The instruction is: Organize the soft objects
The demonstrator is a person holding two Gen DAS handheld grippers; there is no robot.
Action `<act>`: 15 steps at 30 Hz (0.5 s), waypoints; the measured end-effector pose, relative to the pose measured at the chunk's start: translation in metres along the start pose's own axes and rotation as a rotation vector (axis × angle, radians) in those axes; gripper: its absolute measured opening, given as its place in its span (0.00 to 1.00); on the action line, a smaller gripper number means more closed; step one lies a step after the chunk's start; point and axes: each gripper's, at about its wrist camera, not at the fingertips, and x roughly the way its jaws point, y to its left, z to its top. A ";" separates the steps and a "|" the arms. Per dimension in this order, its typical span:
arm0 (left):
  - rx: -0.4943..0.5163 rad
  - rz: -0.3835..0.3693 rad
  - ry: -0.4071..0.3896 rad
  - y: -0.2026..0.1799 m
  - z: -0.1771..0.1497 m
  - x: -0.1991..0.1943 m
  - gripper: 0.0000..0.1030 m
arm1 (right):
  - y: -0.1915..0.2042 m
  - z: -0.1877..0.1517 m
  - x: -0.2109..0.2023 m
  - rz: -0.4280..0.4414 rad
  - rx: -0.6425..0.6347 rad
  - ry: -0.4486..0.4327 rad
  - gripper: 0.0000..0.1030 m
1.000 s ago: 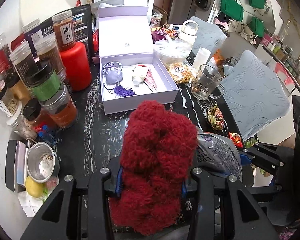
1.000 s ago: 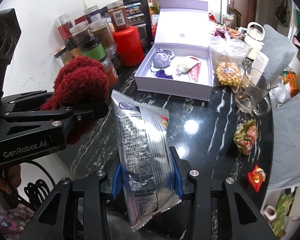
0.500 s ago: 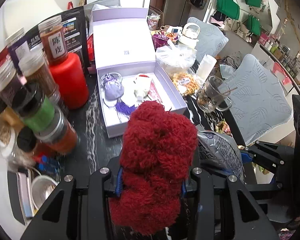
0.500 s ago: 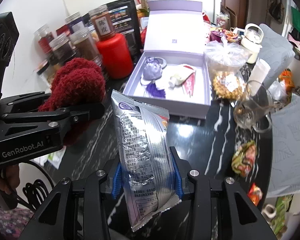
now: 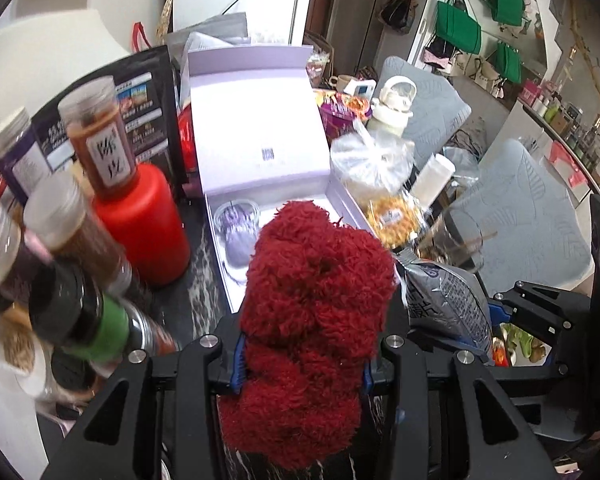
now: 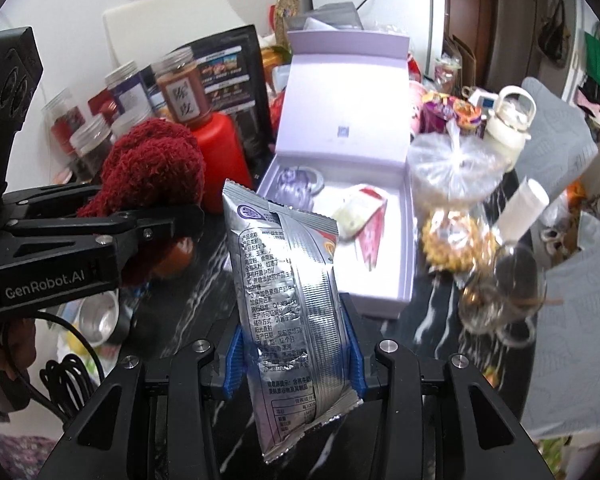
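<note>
My left gripper (image 5: 300, 376) is shut on a fuzzy dark red plush bundle (image 5: 312, 312) and holds it above the near edge of an open lavender gift box (image 5: 260, 160). My right gripper (image 6: 292, 360) is shut on a silver foil snack packet (image 6: 288, 292), held upright in front of the same box (image 6: 340, 120). The box holds a purple tasselled sachet (image 6: 296, 184) and a red-and-white pouch (image 6: 360, 216). The red bundle (image 6: 152, 164) and the left gripper (image 6: 172, 220) show at the left of the right wrist view.
Spice jars (image 5: 96, 140) and a red canister (image 5: 144, 224) crowd the left of the black marble table (image 6: 196, 300). A bagged snack container (image 6: 456, 168), a glass mug (image 6: 504, 292) and a white kettle (image 6: 508, 120) stand right of the box. Grey cushioned chairs (image 5: 520, 208) lie beyond.
Both grippers have moved forward towards the lavender box, which looks larger and closer. Each still holds its object.
</note>
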 end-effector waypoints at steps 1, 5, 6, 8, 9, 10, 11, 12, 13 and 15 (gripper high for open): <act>0.002 -0.001 -0.007 0.002 0.006 0.001 0.39 | -0.001 0.004 0.001 0.000 -0.001 -0.003 0.40; 0.002 0.003 -0.028 0.008 0.025 0.004 0.39 | -0.007 0.019 0.005 -0.001 -0.003 -0.018 0.40; 0.003 0.006 -0.035 0.009 0.029 0.005 0.39 | -0.009 0.024 0.006 -0.001 -0.004 -0.022 0.40; 0.002 0.009 -0.048 0.012 0.037 0.005 0.39 | -0.012 0.031 0.007 -0.001 -0.006 -0.030 0.40; 0.002 0.010 -0.055 0.013 0.041 0.005 0.39 | -0.014 0.034 0.008 -0.001 -0.006 -0.034 0.40; 0.003 0.009 -0.063 0.014 0.046 0.006 0.39 | -0.017 0.039 0.009 0.001 -0.004 -0.038 0.40; 0.005 0.009 -0.069 0.014 0.049 0.006 0.39 | -0.018 0.042 0.009 0.002 -0.004 -0.041 0.40; 0.008 0.009 -0.076 0.014 0.053 0.007 0.39 | -0.020 0.046 0.010 0.001 -0.004 -0.045 0.40; 0.011 0.010 -0.080 0.014 0.057 0.007 0.39 | -0.022 0.049 0.011 0.000 -0.003 -0.050 0.40; 0.016 0.009 -0.091 0.014 0.064 0.010 0.39 | -0.027 0.057 0.013 -0.004 -0.003 -0.058 0.40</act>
